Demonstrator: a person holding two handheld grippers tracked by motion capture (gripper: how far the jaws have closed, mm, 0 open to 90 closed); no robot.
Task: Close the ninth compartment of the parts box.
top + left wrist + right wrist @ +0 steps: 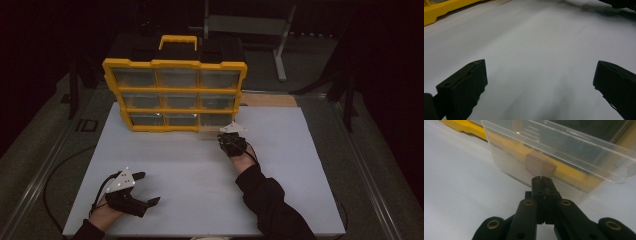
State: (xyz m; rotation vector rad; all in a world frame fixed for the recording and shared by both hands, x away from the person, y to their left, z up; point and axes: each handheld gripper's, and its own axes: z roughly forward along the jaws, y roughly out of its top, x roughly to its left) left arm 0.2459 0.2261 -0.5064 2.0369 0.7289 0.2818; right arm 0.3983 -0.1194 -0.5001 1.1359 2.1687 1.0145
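The right gripper (541, 178) has its jaws pressed together, and its tip is at the near wall of a clear drawer (564, 152) that is pulled out of the yellow cabinet (175, 95) at the bottom right corner. Whether the tip touches the wall or pinches some small tab there, I cannot tell. The drawer lies directly on the far side of this gripper, with its long axis running left to right along the cabinet front. Inside it a small brown block (540, 165) rests just behind the wall, in line with the jaws. The right hand is clearly the nearer one; the left gripper (142, 189) rests well apart at the near left of the white board (200, 175), with its jaws spread wide and nothing between them. I judge that the coming move depends on this wall: it stands between the tip and the block, so the gripper must go over the rim, or push or pull the drawer straight along the near-far line. The cabinet stands upright just behind and limits movement to the far side.
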